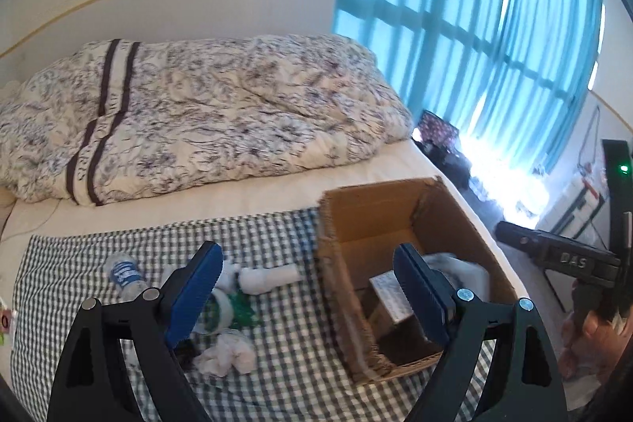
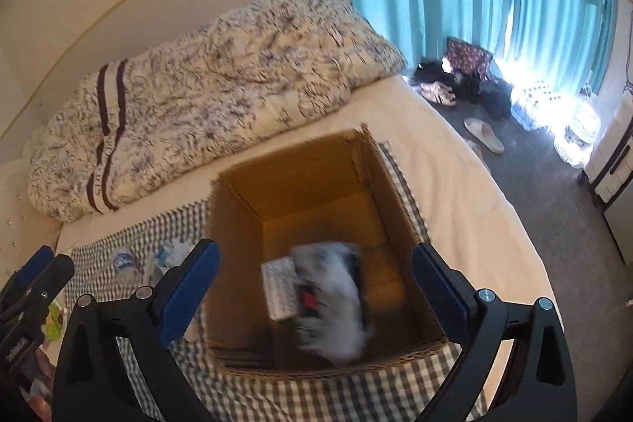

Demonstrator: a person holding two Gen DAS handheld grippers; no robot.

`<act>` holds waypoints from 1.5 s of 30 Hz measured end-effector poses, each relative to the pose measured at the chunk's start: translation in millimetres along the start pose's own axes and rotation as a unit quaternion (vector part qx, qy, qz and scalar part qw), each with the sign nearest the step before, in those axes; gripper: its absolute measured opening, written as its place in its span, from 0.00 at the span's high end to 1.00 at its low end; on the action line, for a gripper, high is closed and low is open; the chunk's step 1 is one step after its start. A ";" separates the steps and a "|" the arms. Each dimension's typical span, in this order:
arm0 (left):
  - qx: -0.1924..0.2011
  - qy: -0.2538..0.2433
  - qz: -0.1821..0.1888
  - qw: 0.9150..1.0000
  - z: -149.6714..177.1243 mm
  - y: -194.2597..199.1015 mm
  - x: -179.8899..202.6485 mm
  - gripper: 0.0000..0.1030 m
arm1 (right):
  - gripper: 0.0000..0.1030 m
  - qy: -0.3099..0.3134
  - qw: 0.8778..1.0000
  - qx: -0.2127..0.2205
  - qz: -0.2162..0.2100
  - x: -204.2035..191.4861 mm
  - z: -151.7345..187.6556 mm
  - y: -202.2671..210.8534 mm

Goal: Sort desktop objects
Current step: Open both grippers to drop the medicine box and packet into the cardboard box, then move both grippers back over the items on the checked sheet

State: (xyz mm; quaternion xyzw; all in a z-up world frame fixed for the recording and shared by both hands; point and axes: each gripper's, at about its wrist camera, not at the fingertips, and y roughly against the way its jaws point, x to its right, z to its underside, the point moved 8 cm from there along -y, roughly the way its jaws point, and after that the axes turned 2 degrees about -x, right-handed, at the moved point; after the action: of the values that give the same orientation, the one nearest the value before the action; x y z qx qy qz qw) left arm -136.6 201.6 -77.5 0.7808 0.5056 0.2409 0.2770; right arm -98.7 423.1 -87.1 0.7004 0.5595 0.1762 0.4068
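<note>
**Both tongs wide over the bed**

My right gripper (image 2: 312, 283) hangs spread wide above the cardboard box (image 2: 237, 248), holding nothing; inside lie a small white carton (image 2: 280, 288) and a blurred white bundle (image 2: 336, 307). My left gripper (image 1: 306, 291) is equally wide and empty over the checked cloth (image 1: 277, 236), where a crumpled tissue (image 1: 227, 352), a green-white cup (image 1: 215, 313), a white tube (image 1: 269, 277) and a water bottle (image 1: 126, 275) lie left of the box.
</note>
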 end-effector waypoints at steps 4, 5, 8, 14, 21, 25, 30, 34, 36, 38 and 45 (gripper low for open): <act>0.013 0.018 -0.020 1.000 1.2 12.0 -34.9 0.09 | 0.05 0.012 0.999 0.027 -0.015 -26.9 -1.6 10.5; 0.018 0.022 -0.027 0.999 1.7 15.5 -43.1 0.08 | 0.05 0.017 0.999 0.035 -0.020 -35.0 -2.1 12.5; 0.028 0.028 -0.044 0.998 3.3 25.9 -65.0 0.07 | 0.05 0.034 0.997 0.056 -0.039 -61.6 -1.7 18.7; 0.052 0.036 -0.081 0.995 8.4 48.0 -99.6 0.04 | 0.05 0.077 0.991 0.090 -0.061 -105.7 6.0 30.7; 0.082 0.040 -0.110 0.990 16.6 74.4 -135.2 0.00 | 0.05 0.128 0.981 0.127 -0.070 -155.0 17.5 44.8; 0.078 0.044 -0.118 0.989 22.4 76.6 -151.8 0.00 | 0.05 0.149 0.977 0.133 -0.073 -179.9 27.4 45.2; 0.072 0.055 -0.126 0.988 30.3 74.2 -176.0 0.00 | 0.05 0.170 0.973 0.134 -0.083 -205.2 38.0 40.0; 0.069 0.072 -0.134 0.986 36.8 74.1 -198.7 0.00 | 0.05 0.197 0.965 0.146 -0.087 -225.5 43.7 35.7; 0.065 0.080 -0.141 0.985 39.5 72.5 -211.5 0.00 | 0.05 0.204 0.964 0.144 -0.088 -233.2 47.3 30.9; 0.060 0.085 -0.149 0.983 41.5 70.2 -222.1 0.00 | 0.05 0.205 0.965 0.138 -0.091 -239.0 50.0 24.2; 0.036 0.088 -0.171 0.981 58.1 53.5 -252.8 0.00 | 0.05 0.218 0.965 0.109 -0.093 -253.3 61.2 -9.7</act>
State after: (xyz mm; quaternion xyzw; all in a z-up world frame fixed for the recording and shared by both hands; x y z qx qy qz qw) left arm -157.6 -60.7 -108.0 0.6679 0.6627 0.2388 0.2404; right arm -141.0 165.9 -78.8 0.6299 0.7130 0.2239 0.2113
